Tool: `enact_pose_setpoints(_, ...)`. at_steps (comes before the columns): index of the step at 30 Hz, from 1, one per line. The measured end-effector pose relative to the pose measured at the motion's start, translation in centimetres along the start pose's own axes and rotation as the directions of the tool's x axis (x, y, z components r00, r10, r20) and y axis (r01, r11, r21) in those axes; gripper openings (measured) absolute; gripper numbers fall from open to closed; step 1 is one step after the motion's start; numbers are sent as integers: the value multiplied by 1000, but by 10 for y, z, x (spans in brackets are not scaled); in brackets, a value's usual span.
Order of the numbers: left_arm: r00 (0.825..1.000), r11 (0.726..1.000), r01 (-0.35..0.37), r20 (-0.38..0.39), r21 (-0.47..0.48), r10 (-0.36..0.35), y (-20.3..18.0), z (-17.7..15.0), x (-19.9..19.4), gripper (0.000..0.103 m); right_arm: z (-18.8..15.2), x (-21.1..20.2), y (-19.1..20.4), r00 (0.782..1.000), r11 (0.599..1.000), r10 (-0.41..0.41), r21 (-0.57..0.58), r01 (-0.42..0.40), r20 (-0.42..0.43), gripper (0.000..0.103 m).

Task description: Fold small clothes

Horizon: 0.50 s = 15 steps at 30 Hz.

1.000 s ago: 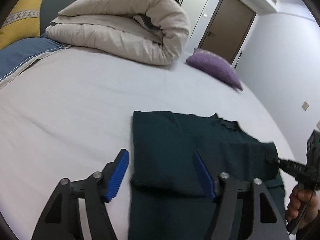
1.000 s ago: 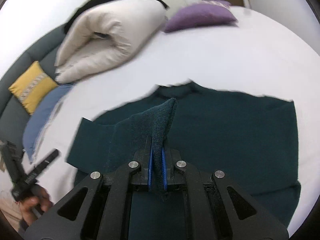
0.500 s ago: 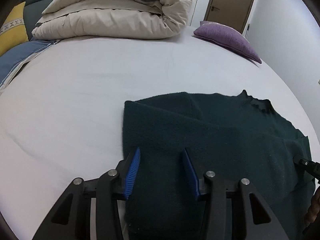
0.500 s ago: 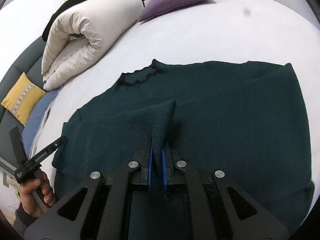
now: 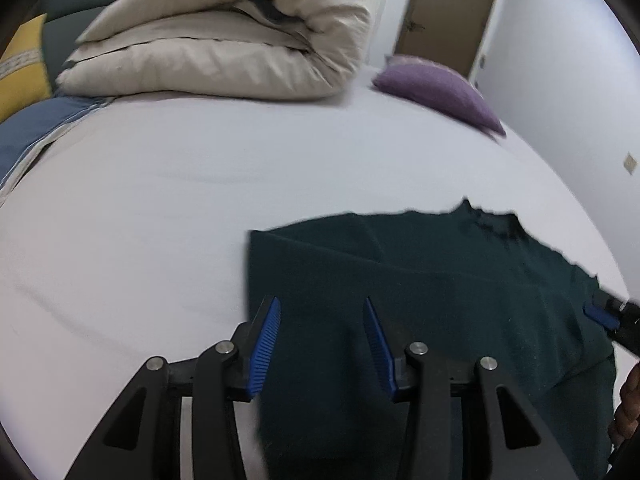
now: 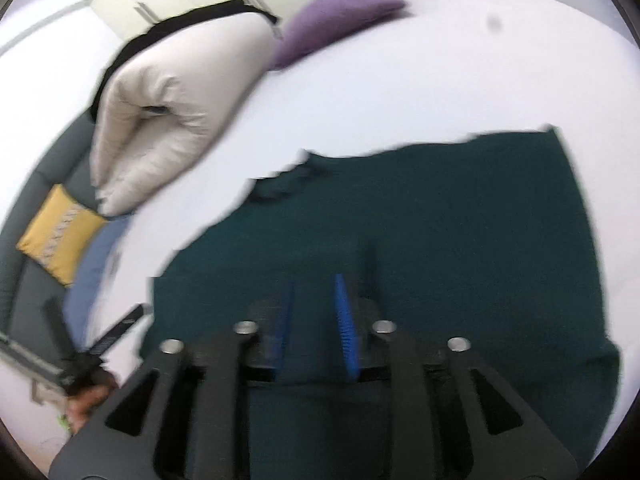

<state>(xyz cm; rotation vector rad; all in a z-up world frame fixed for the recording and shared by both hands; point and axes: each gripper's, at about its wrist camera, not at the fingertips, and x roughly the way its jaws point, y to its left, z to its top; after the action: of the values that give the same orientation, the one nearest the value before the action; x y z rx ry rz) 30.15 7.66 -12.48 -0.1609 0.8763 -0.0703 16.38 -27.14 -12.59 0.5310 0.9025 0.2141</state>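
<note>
A dark green knit sweater point(image 5: 440, 300) lies flat on the white bed point(image 5: 160, 200), sleeves folded in over the body. It also shows in the right wrist view point(image 6: 440, 240), neckline toward the far left. My left gripper point(image 5: 322, 312) is open and empty, low over the sweater's left edge. My right gripper point(image 6: 314, 292) is open and empty just above the middle of the sweater. The right gripper's blue pad shows at the left view's right edge point(image 5: 600, 316). The left gripper shows at the right view's lower left point(image 6: 116, 328).
A rolled beige duvet point(image 5: 224, 40) lies at the back of the bed. A purple pillow point(image 5: 436, 88) sits at the far right by a brown door point(image 5: 444, 12). A yellow cushion point(image 6: 60, 232) and blue cloth point(image 5: 24, 132) lie at the left.
My right gripper has opened and let go of the sweater fold, which now lies flat. My left gripper has drawn back slightly and stayed open.
</note>
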Motion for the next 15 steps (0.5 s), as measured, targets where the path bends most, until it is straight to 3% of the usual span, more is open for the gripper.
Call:
enact_pose_setpoints(1,999,1000,-10,-53,10,11,1,-2,17,48,0,11,7,999,1000,27,-14,-27,-17,50)
enact_pose_setpoints(5,999,1000,-3,-32,28,4,4,-9,16,48,-7,58,-6,992,999,40,35,-37,-121,51)
enact_pose_setpoints(6,999,998,-13,-31,57,15,2,-13,12,48,-11,53,-13,993,995,93,41,-90,-67,51)
enact_pose_setpoints(9,999,990,-40,-22,137,43,-1,-33,-7,51,-17,41,-25,992,992,121,38,-120,-43,50)
enact_pose_setpoints(10,998,988,-50,-23,149,54,0,-41,-15,58,-21,34,-28,993,993,113,33,-111,-41,50)
enact_pose_setpoints(12,998,989,-39,-41,139,45,8,-57,-31,59,-30,12,-36,996,997,77,18,-77,-36,50)
enact_pose_setpoints(14,999,993,-38,-35,110,42,18,-73,-56,59,-44,-20,-46,999,999,-20,27,21,-33,52)
enact_pose_setpoints(15,999,995,-29,-34,94,32,23,-82,-70,59,-51,-39,-52,999,999,-21,40,22,-24,53)
